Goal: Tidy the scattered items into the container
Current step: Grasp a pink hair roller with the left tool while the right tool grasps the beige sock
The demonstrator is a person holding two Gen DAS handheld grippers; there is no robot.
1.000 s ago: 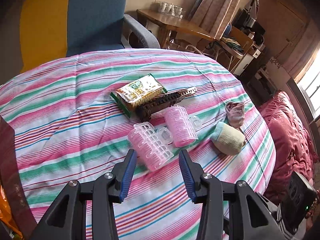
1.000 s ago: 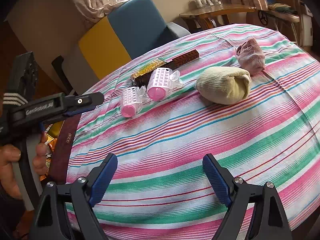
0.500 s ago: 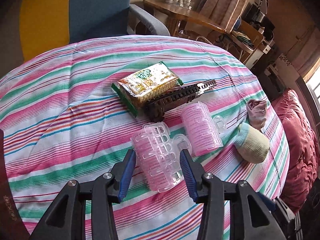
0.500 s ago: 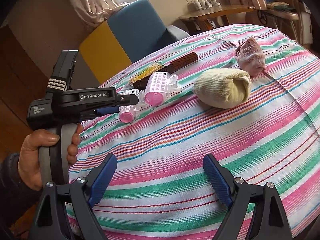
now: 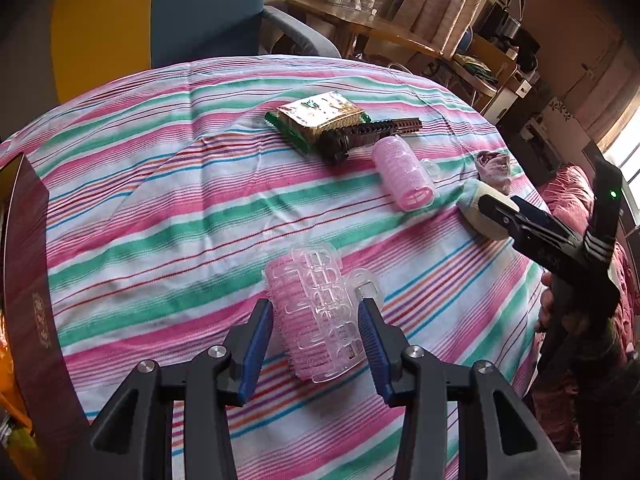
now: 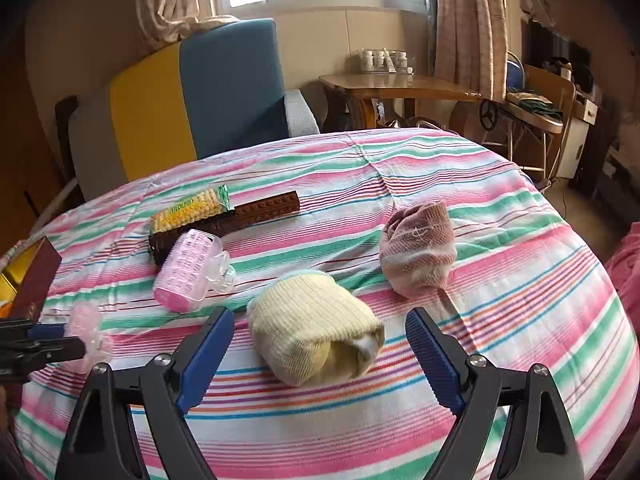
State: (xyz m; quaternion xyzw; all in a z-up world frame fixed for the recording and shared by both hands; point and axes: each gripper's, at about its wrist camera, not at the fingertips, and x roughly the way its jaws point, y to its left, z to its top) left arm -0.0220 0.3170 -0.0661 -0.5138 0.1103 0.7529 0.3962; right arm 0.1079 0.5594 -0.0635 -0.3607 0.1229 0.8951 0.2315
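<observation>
Left tongs around a pink hair roller; right tongs spread wide before the cream sock roll.

I can't tell whether the left pads touch the roller. A dark red box, cut off at the surface's left edge, hides its contents. The second roller lies mid-surface.

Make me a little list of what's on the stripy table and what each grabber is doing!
left hand-held gripper: open, fingers either side of near curler
right hand-held gripper: open, yellow sock between its fingers, not gripped
far curler: lying beside brown brick
snack packet: resting on the brick
pink sock: rolled up, beyond the yellow sock
box: dark red, at the table's left edge
cloth: striped, covers the table
</observation>
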